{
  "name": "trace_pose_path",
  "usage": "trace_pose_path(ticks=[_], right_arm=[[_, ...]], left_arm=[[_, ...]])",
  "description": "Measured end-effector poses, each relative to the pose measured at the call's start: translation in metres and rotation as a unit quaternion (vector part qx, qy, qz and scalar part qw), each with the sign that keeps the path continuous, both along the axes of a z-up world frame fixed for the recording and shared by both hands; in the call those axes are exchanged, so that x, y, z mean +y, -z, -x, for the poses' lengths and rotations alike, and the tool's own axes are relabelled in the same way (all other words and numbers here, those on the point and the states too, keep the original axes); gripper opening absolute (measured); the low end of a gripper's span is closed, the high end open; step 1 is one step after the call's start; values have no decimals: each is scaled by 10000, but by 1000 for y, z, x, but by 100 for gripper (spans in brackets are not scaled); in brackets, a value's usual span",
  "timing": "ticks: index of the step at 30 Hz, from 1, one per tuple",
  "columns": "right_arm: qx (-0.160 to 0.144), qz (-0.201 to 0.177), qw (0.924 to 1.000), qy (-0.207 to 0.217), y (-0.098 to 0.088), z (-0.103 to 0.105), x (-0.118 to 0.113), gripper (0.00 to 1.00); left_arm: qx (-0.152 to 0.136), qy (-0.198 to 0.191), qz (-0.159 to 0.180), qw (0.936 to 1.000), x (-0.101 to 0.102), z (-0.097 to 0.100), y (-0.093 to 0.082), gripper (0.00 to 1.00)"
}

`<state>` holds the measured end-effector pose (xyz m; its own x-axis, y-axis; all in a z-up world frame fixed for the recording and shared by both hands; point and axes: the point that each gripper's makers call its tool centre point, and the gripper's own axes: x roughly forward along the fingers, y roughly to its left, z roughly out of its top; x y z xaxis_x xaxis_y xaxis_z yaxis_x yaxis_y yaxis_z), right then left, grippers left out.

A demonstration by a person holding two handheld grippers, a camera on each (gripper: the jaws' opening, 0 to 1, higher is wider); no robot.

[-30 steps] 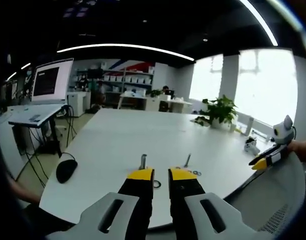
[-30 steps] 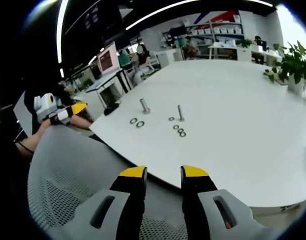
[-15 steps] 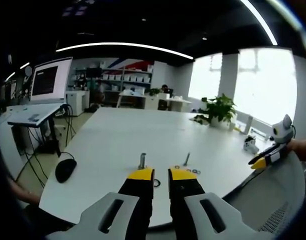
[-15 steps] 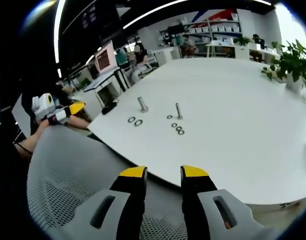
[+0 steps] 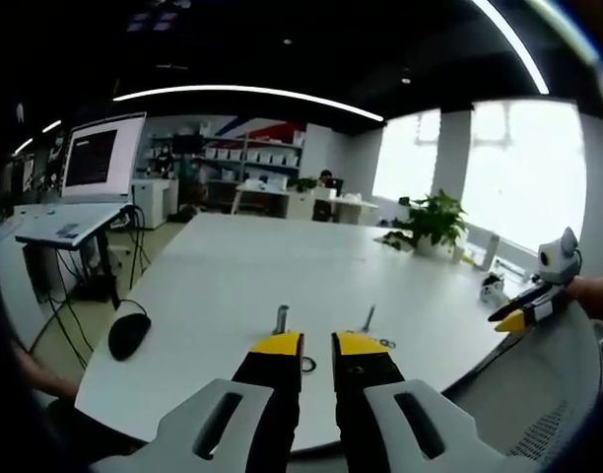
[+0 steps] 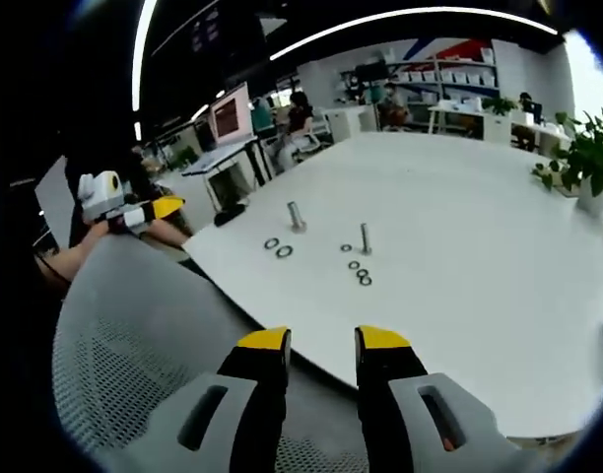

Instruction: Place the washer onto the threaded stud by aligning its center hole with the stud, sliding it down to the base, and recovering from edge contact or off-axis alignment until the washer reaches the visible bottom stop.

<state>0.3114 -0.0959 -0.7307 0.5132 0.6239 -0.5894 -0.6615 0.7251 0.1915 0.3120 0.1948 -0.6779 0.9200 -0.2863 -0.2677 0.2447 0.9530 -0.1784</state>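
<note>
Little has shifted on the left side since a second ago, while my right view has swung slightly so the studs and washers now sit a touch lower and nearer its middle; the things themselves lie where they lay. Nearest in the right gripper view, my right tool (image 6: pixel 321 340) hangs released, its yellow-tipped jaws apart with nothing between them, over the grey mesh back of a chair (image 6: pixel 134 335) and short of the white worktop (image 6: pixel 459 246). Beyond the edge of the worktop lie two washers (image 6: pixel 278 247) side by side, then a thicker threaded stud (image 6: pixel 298 216) standing upright behind them; to its right a thinner stud (image 6: pixel 365 238) stands upright with one small washer (image 6: pixel 346 247) just beside its base and a short row of washers (image 6: pixel 361 273) in front of it. None of the washers sits on a stud. At the left of that view my left tool (image 6: pixel 169 205) shows, held in a hand. In the left gripper view the left tool (image 5: pixel 317 342) hovers low at the worktop's near edge, jaws a little apart and holding nothing, with both studs rising just past its tips. Farther left a black mouse (image 5: pixel 130 335) rests on the worktop, and well beyond stand a potted plant (image 5: pixel 435 219) and a lit monitor (image 5: pixel 102 156).
</note>
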Motion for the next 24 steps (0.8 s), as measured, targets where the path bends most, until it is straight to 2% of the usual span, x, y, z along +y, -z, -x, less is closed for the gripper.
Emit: trace_pose_path(ticks=[4, 12, 19, 24], right_arm=[[-128, 336, 9988, -323, -2, -10, -2, 28], [-167, 459, 9969, -619, -7, -38, 6, 28], [-81, 583, 9931, -1014, 1, -56, 25, 29], [74, 812, 9860, -1454, 12, -68, 41, 29]], left_arm=[[-30, -24, 35, 10000, 1, -1, -1, 9], [-128, -44, 112, 9998, 1, -1, -4, 8], [-141, -87, 169, 9997, 2, -3, -5, 6], [-139, -118, 210, 9996, 3, -4, -6, 6]])
